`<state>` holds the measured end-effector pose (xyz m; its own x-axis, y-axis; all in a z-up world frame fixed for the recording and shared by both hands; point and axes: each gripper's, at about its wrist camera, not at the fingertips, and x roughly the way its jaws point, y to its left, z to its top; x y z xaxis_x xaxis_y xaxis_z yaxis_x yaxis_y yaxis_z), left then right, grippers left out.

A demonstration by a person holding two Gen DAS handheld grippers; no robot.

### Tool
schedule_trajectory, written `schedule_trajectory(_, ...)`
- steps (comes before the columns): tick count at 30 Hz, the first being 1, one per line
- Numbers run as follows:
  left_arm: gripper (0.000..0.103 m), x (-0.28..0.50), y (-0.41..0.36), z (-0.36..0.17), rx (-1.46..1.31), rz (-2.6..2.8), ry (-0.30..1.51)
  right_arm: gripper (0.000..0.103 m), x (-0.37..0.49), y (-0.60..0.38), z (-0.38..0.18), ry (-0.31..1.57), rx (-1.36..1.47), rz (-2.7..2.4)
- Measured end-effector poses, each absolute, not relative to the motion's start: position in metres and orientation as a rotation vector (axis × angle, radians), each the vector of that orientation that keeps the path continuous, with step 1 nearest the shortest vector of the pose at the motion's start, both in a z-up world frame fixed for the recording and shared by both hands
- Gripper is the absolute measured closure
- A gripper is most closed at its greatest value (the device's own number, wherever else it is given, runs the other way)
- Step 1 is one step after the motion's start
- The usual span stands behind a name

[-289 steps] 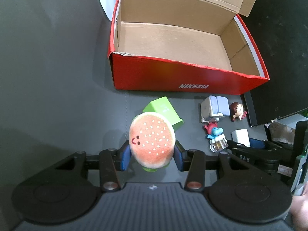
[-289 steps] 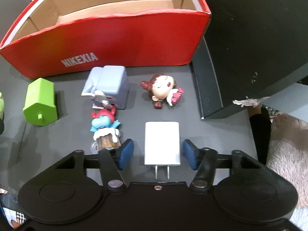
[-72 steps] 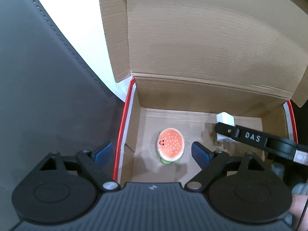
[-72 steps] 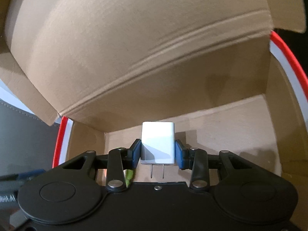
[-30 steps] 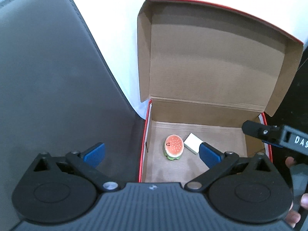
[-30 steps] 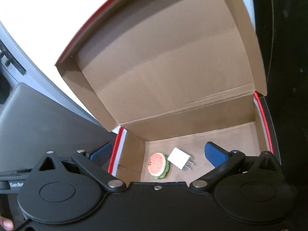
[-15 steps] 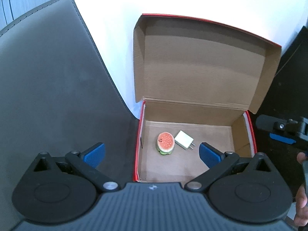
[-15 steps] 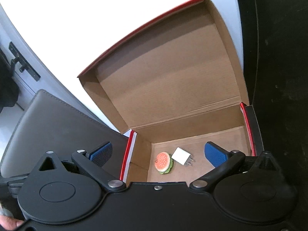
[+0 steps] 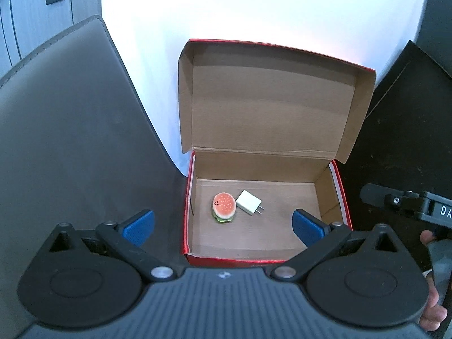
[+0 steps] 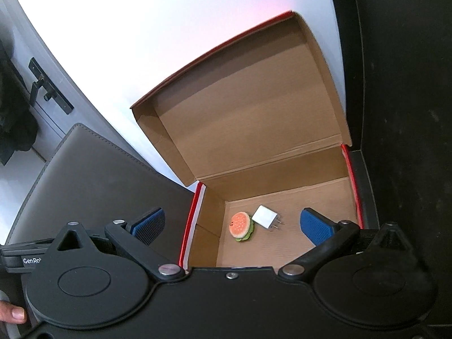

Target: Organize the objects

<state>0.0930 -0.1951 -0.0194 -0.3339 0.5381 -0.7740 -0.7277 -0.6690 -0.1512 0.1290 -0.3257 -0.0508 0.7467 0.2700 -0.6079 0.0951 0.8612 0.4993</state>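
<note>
Both the left gripper and right gripper hang spread wide, holding nothing, above the red box. Inside lie 2 items, touching: a burger toy, likely soft, squeezable across its bun; a hard, light charger, best pinched on its flat sides.

Grey mat is carrying the open red box – box sitting at the mat's right edge.

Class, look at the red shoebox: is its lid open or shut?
Open. The red shoebox has its lid folded up and back, exposing the cardboard floor where the burger toy and white charger lie.
</note>
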Motion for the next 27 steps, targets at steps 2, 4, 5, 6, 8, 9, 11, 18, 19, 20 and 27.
schedule_trajectory(2,0.0,0.096,-0.198,-0.017,-1.076,2.048,0.279,0.0,0.125,-0.325,-0.05,0.733,0.523,0.098)
schedule_trajectory(4,0.0,0.1,-0.202,-0.015,-1.064,2.032,0.282,0.0,0.121,-0.324,-0.049,0.734,0.51,0.094)
schedule_trajectory(5,0.0,0.101,-0.203,-0.013,-1.059,2.029,0.282,0.0,0.118,-0.323,-0.049,0.732,0.505,0.094)
schedule_trajectory(6,0.0,0.103,-0.204,-0.012,-1.052,2.021,0.285,0.0,0.116,-0.323,-0.05,0.73,0.507,0.095)
schedule_trajectory(8,0.0,0.106,-0.207,-0.011,-1.046,2.013,0.284,0.0,0.111,-0.324,-0.051,0.728,0.512,0.091)
schedule_trajectory(9,0.0,0.108,-0.209,-0.011,-1.044,2.005,0.284,0.0,0.11,-0.324,-0.051,0.729,0.512,0.088)
schedule_trajectory(11,0.0,0.111,-0.212,-0.01,-1.04,1.997,0.284,0.0,0.105,-0.324,-0.051,0.726,0.511,0.083)
schedule_trajectory(18,0.0,0.117,-0.228,-0.013,-1.035,1.975,0.295,0.0,0.091,-0.321,-0.049,0.715,0.505,0.079)
schedule_trajectory(19,0.0,0.117,-0.23,-0.014,-1.036,1.972,0.295,0.0,0.09,-0.321,-0.05,0.716,0.507,0.078)
schedule_trajectory(20,0.0,0.117,-0.232,-0.015,-1.039,1.972,0.293,0.0,0.088,-0.321,-0.05,0.717,0.507,0.077)
schedule_trajectory(27,0.0,0.121,-0.244,-0.024,-1.052,1.93,0.31,0.0,0.079,-0.321,-0.061,0.753,0.498,0.046)
